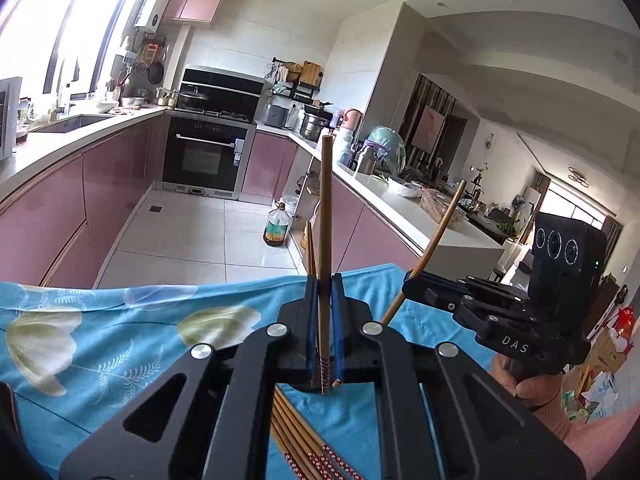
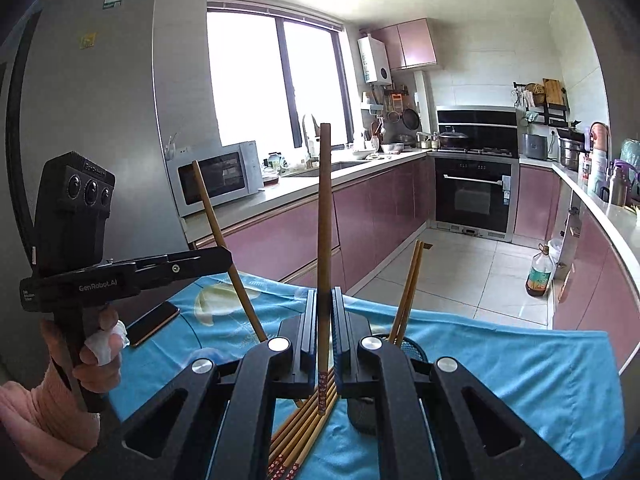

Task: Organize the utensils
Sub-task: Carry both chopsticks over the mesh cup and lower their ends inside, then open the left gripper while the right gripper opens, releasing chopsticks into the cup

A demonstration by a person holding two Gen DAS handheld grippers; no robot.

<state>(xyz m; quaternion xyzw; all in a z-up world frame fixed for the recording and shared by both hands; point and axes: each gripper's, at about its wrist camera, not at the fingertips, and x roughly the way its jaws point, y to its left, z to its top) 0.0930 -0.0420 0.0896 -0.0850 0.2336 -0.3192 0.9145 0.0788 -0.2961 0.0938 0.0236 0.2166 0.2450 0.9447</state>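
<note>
A brown wooden chopstick (image 1: 325, 216) stood upright, its red-patterned end down, clamped between dark fingers. A second chopstick (image 2: 323, 224), just like it, was held upright the same way. More chopsticks (image 2: 304, 428) lay in a loose bundle on the blue floral cloth, patterned ends together. Another pair (image 2: 408, 292) stood tilted in a dark mesh holder (image 2: 412, 346) beside them

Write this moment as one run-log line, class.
left hand-held gripper: shut on chopstick | right hand-held gripper: shut on second chopstick | holder: two chopsticks in | loose chopsticks on cloth
</note>
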